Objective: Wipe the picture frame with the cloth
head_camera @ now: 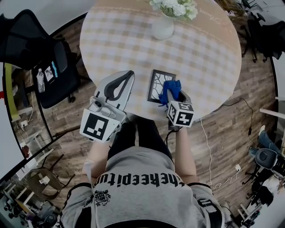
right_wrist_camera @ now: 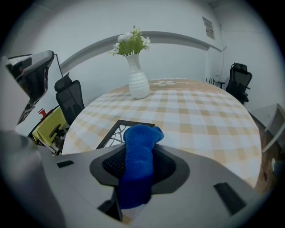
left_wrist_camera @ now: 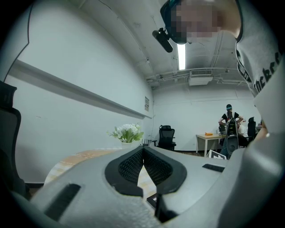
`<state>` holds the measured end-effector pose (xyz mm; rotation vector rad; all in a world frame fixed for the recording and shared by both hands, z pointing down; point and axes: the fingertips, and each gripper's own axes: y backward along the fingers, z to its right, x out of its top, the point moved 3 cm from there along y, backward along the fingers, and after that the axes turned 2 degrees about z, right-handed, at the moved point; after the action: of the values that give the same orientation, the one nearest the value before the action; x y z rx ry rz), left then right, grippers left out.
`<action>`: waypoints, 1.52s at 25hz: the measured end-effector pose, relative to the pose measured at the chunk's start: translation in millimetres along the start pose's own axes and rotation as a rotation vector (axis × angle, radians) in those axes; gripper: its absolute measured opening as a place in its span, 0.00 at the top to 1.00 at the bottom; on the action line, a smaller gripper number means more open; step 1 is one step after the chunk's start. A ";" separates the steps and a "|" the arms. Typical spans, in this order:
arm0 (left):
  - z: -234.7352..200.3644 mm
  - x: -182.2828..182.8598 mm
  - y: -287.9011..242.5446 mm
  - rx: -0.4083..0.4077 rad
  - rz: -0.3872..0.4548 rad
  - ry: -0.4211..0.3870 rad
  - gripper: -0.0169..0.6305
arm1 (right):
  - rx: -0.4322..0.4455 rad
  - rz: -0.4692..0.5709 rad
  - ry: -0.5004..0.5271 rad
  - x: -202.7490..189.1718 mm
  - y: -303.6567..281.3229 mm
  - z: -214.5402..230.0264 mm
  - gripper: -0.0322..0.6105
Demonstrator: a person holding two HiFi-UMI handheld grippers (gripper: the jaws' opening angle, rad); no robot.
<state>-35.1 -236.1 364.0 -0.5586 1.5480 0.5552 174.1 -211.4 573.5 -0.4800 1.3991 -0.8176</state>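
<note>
Round checked table point(head_camera: 209, 58), white vase point(head_camera: 163, 27) of flowers point(head_camera: 174, 7), black office chair point(head_camera: 26, 40)

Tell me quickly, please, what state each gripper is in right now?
Left gripper: closed, with nothing between its jaws.
Right gripper: closed on the blue cloth.

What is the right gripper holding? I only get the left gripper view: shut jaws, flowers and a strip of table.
Observer: The right gripper is shut on a blue cloth.
Operator: Where is the picture frame?
Observer: The picture frame lies flat on the checked table, near the person's side, with the cloth over its right edge.
Operator: And my gripper, relative to it?
Observer: The left gripper hangs just left of the frame, above the table's near edge.
</note>
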 end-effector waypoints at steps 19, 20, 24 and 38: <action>-22.6 1.0 36.0 0.078 -0.008 -0.001 0.95 | 0.119 -0.032 0.071 8.0 -28.8 -82.7 0.73; -22.9 1.4 37.6 0.078 -0.004 0.000 0.95 | 0.114 -0.033 0.082 7.6 -29.2 -84.5 0.73; -24.4 1.9 41.3 0.079 0.001 0.002 0.95 | 0.109 -0.037 0.095 5.2 -26.8 -84.6 0.73; -11.6 2.1 36.5 0.031 0.004 -0.002 0.95 | 0.122 -0.033 0.089 -15.4 -8.3 -87.7 0.73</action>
<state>-67.7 -215.9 363.0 -0.5318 1.5537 0.5334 87.2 -190.8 577.3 -0.3769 1.4164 -0.9547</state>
